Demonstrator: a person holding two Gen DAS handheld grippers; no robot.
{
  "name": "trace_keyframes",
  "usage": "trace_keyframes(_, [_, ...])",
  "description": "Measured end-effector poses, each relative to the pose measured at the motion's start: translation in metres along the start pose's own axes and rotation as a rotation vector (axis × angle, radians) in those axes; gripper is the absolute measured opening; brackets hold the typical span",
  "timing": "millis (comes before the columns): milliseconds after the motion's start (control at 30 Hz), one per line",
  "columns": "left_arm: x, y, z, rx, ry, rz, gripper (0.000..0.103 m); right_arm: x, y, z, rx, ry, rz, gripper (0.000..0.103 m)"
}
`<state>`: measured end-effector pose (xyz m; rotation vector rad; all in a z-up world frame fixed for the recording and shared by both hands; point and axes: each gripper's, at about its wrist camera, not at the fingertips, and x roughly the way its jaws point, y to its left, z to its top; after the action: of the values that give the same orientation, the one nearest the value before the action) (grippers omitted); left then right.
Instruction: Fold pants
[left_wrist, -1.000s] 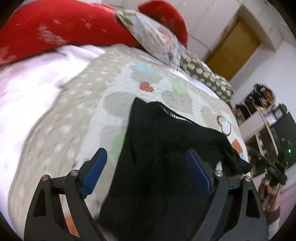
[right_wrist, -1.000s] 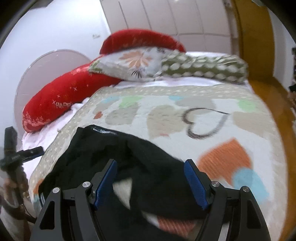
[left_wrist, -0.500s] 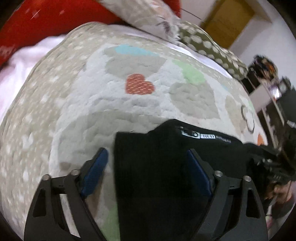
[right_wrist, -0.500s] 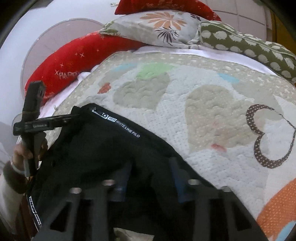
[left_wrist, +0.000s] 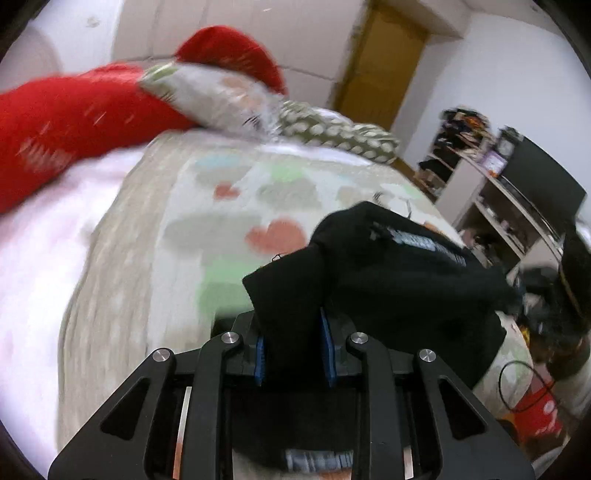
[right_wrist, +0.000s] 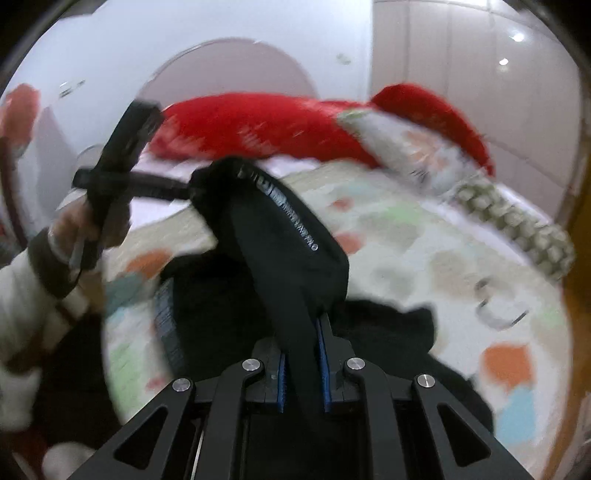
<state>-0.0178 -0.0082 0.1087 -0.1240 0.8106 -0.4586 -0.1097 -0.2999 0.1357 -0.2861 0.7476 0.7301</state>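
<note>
The black pants (left_wrist: 388, 280) are gripped at both ends of the waistband and held up off the quilt (left_wrist: 147, 240). In the left wrist view the left gripper (left_wrist: 295, 343) is seen at six o'clock, its jaws just closed in, blue pads (left_wrist: 259, 356) pressed onto a bunched fold of black cloth; the rest of the garment is draped away toward three o'clock, a white-lettered waistband label (left_wrist: 428, 245) showing on top. In the right wrist view the right gripper (right_wrist: 302, 373) is likewise found at six o'clock, its jaws just drawn together and clamped on the pants (right_wrist: 288, 251), the waistband stretched taut from the pads up toward eleven o'clock, where the other gripper's black frame (right_wrist: 122, 162) is held in a hand (right_wrist: 92, 225) with a pale sleeve (right_wrist: 22, 295) below it at nine o'clock. More black cloth is left lying on the heart-patterned quilt (right_wrist: 443, 258) below the stretched band. Red pillows (right_wrist: 266, 129) and a floral pillow (right_wrist: 417, 155) are spotted at twelve and one o'clock, a spotted green cushion (right_wrist: 517, 221) at two o'clock. Both views are heavily blurred
</note>
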Motion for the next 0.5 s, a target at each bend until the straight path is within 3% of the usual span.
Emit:
trace_keyframes(167, [0.002, 0.019, -0.057, -0.18, 0.126, 0.032, 0.032, 0.044, 0.025, -0.06, 0.024, 0.249, 0.056, 0.014])
trace_keyframes(200, [-0.001, 0.02, -0.067, -0.195, 0.145, 0.049, 0.035, 0.039, 0.024, -0.064, 0.027, 0.249, 0.064, 0.015])
trace_keyframes(300, [-0.014, 0.024, -0.078, -0.205, 0.148, 0.125, 0.045, 0.0, 0.007, -0.071, 0.112, 0.165, 0.073, 0.028])
trace_keyframes(333, [-0.019, 0.026, -0.079, -0.206, 0.138, 0.154, 0.045, -0.018, -0.005, -0.075, 0.176, 0.113, 0.069, 0.042])
trace_keyframes(400, [-0.033, 0.034, -0.078, -0.228, 0.099, 0.221, 0.045, -0.053, -0.036, -0.093, 0.313, 0.008, 0.002, 0.058])
trace_keyframes(500, [-0.046, 0.044, -0.073, -0.29, 0.035, 0.226, 0.045, -0.08, -0.073, -0.117, 0.486, -0.055, -0.09, 0.063])
